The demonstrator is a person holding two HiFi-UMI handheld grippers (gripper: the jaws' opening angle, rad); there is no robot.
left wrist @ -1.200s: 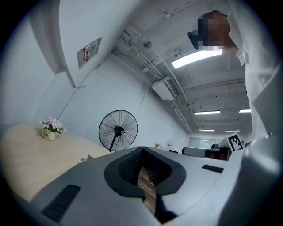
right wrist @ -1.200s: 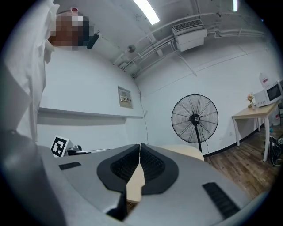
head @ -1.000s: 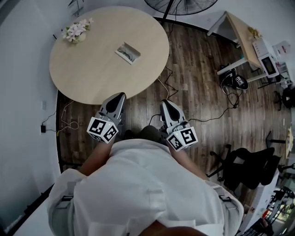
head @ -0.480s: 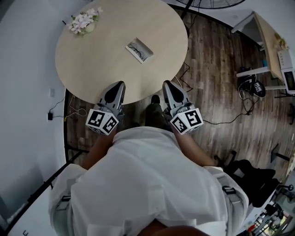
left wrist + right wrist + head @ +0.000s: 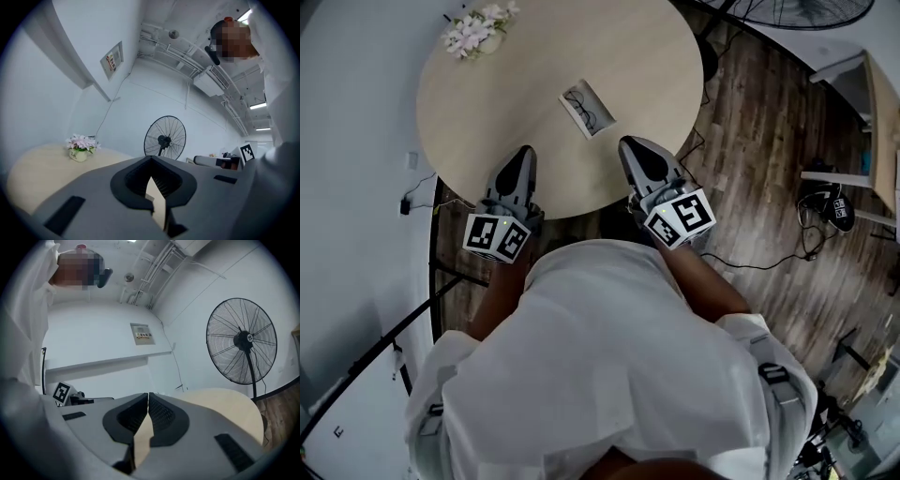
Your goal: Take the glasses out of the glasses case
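Writing: no brand name or legible print is found on the glasses case (image 5: pixel 602 127). Square black-and-white markers are noted on the cube of each tool. A wall panel (image 5: pixel 142 336) carries a small label, but its print is too small to be read.

Left hand-held gripper (image 5: pixel 151 158): the jaws are closed together at the tips. Only a narrow wedge of pale surface is seen behind the tips, and nothing is held. In the head view it is held over the near edge of the round tabletop (image 5: pixel 487 112). Contact with the wood cannot be judged.

Right hand-held gripper (image 5: pixel 148 394): the jaws are likewise pressed together at the tips and nothing is gripped. It is also held at the near edge, to the right of the left one. The two tools are kept apart from each other.

Task item: the case is seen lying open near the middle of the tabletop. It is beyond both tools, roughly between their lines, and well apart from each. Dark-framed glasses (image 5: pixel 585 103) are seen lying inside it.

Other items: a pot of pale flowers (image 5: pixel 476 28) is recorded at the far left edge of the tabletop. A pedestal fan (image 5: pixel 241 341) is seen standing on the wooden floor (image 5: pixel 750 141) beyond the tabletop. A white shirt (image 5: pixel 600 356) fills the lower head view.
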